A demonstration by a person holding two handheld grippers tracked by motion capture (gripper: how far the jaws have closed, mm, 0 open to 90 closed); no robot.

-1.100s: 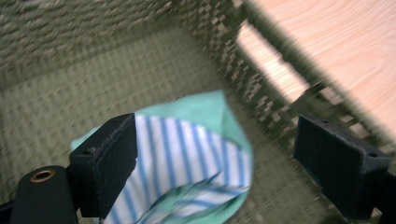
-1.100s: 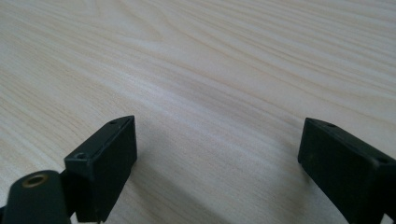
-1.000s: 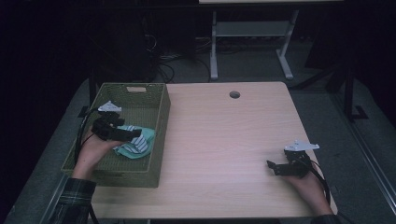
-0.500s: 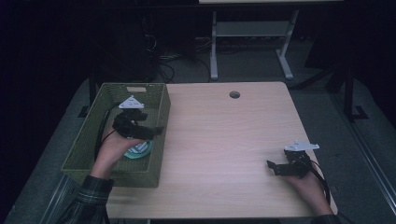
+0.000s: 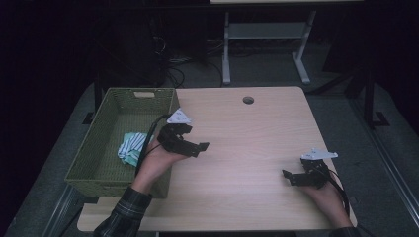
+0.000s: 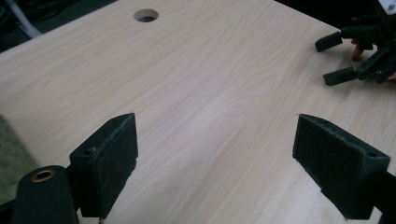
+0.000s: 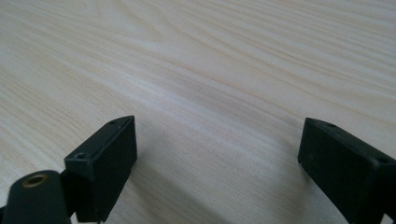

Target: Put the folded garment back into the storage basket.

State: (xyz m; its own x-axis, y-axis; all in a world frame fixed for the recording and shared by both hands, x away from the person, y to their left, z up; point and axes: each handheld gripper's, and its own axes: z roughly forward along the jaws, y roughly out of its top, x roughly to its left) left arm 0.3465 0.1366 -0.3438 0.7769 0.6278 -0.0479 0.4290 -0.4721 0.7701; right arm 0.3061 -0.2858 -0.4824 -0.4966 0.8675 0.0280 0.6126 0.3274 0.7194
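From above, the room behind your table was dark, with a white metal stand (image 5: 262, 44) and a tangle of cables (image 5: 170, 59) on the floor beyond the far edge. The light wooden table (image 5: 247, 143) had a round cable hole (image 5: 248, 100) near its far side. A green woven basket (image 5: 94, 165) stood on the table's left part, and a striped blue-and-white cloth (image 5: 130, 148) lay crumpled inside it, toward its right wall. Your left gripper (image 5: 197, 140) was over bare wood just right of the basket's rim, jaws spread apart and holding nothing, its cable running back over the rim. Your right gripper (image 5: 290, 177) was near the table's right front corner, well apart from the left one, jaws also spread and empty. Nothing lay on the wood between them.

In the left gripper view, your two black jaws stood wide apart over bare tabletop (image 6: 210, 93). The cable hole (image 6: 146, 15) sat far ahead, the right gripper (image 6: 337, 58) showed at the upper right with its own jaws parted, and a blurred green edge of the basket (image 6: 9, 154) showed at the left.

In the right gripper view, your jaws were released, wide apart, with bare wood grain (image 7: 210, 70) between and beyond them.
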